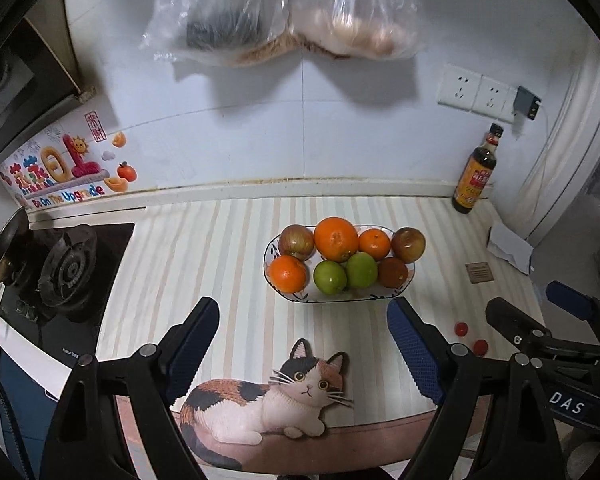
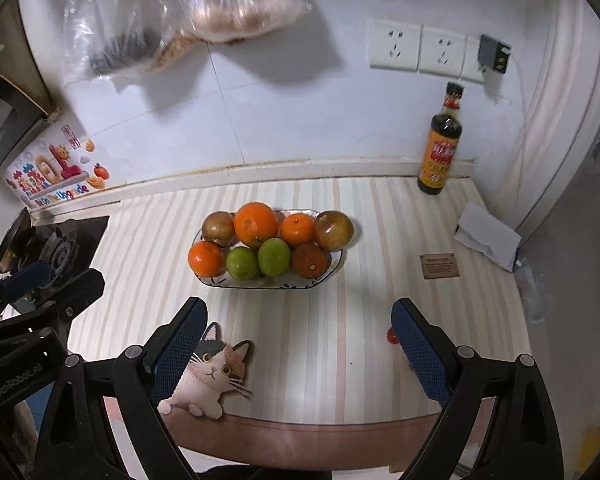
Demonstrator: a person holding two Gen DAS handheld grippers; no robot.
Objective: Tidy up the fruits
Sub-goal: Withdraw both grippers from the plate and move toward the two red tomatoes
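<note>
My left gripper (image 1: 303,322) is released, its blue-padded fingers (image 1: 198,338) spread wide at the bottom of the left wrist view, holding nothing, over a cat picture (image 1: 268,400) on the striped mat (image 1: 204,248). My right gripper (image 2: 299,322) is likewise spread wide and empty at the bottom of its own view; it also shows at the lower right edge of the left view.

Just beyond the fingertips, at mid-frame in both views, sits the fruit dish (image 1: 296,298), holding a big orange (image 1: 336,239), two small oranges, two green fruits (image 1: 330,277), two reddish apples and a dark orange fruit.

Two small red fruits (image 1: 461,329) lie on the mat at lower right in the left view, near the right gripper.

A dark sauce bottle (image 2: 439,148) stands upper right by the wall; a stove burner (image 1: 66,272) sits at left.
</note>
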